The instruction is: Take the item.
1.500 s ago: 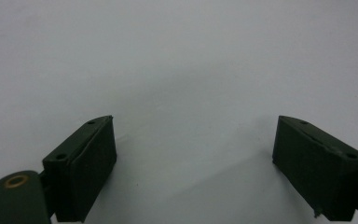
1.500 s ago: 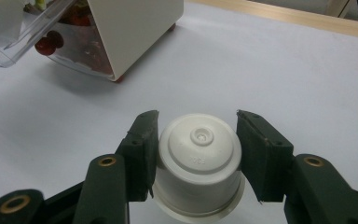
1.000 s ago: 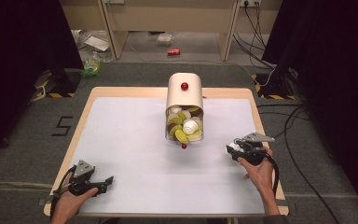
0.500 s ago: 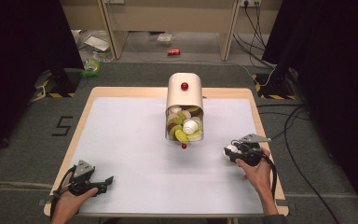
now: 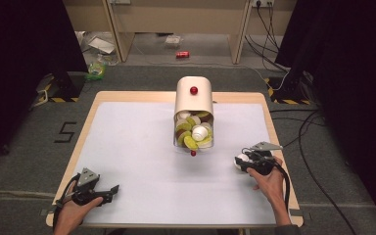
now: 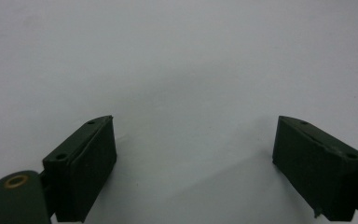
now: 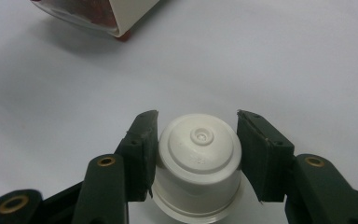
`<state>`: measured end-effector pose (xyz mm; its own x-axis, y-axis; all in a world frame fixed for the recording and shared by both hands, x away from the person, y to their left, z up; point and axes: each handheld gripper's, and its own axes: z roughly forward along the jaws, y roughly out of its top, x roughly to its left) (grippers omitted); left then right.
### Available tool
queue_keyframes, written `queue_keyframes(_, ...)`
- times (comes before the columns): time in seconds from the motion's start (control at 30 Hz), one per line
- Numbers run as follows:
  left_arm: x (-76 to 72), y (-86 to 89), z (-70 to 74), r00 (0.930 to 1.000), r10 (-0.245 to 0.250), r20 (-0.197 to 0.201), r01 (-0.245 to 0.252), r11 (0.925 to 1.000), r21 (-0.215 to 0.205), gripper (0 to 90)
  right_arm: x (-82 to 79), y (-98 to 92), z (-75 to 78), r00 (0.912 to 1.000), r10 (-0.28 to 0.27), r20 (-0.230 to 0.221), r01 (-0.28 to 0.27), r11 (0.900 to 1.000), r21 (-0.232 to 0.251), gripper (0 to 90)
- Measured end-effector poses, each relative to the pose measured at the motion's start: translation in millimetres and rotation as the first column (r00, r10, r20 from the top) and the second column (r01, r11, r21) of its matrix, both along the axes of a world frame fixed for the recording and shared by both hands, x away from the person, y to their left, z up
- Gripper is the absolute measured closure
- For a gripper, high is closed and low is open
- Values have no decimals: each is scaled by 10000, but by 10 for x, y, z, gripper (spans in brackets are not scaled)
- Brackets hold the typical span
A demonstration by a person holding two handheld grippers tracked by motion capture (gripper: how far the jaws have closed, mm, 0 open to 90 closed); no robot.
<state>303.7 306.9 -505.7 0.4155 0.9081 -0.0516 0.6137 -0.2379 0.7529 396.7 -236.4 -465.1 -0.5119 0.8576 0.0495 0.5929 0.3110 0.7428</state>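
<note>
- Nearest the person, the left tongs [image 5: 108, 188] rest at the near-left corner of the counter [image 5: 127, 147], jaws spread wide with nothing between them — the left gripper view shows bare white surface ahead of the two black pads.
- At the near right, the right tongs [image 7: 198, 140] are clamped on a white capsule [image 7: 199, 163], which stands upside down on the counter, flat base up and rim on the surface; both pads appear to press its sides. From the high view, the capsule [image 5: 242, 159] sits just ahead of the right hand [image 5: 269, 178], well apart from the rest.
- Farther back, mid-counter, a cream canister [image 5: 194, 100] with a red knob lies on its side, its open mouth facing the person and packed with more capsules [image 5: 195, 132] — white, green and brown.
- The step in hand looks like setting down one capsule taken from the canister. The next move likely calls for parting the right tongs cleanly so the capsule stays standing, then reaching back to the canister mouth.
</note>
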Motion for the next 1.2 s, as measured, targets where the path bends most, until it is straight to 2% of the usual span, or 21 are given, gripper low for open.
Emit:
queue_keyframes(0.6, 0, 1, 0, 10000, -6, -8, 6, 10000, -3, 129, 14, -4, -69, 9984, 218, -528, -225, 9997, -130, 486)
queue_keyframes(0.93, 0, 2, 1, 10000, -7, -12, 7, 10000, -13, 129, -1, -14, -15, 9994, 218, -271, -219, 9998, -42, 456)
queue_keyframes(1.2, 0, 3, 1, 10000, -4, -13, 4, 10000, -29, 129, -20, 28, 53, 9990, 430, 133, -430, 9991, -18, 401)
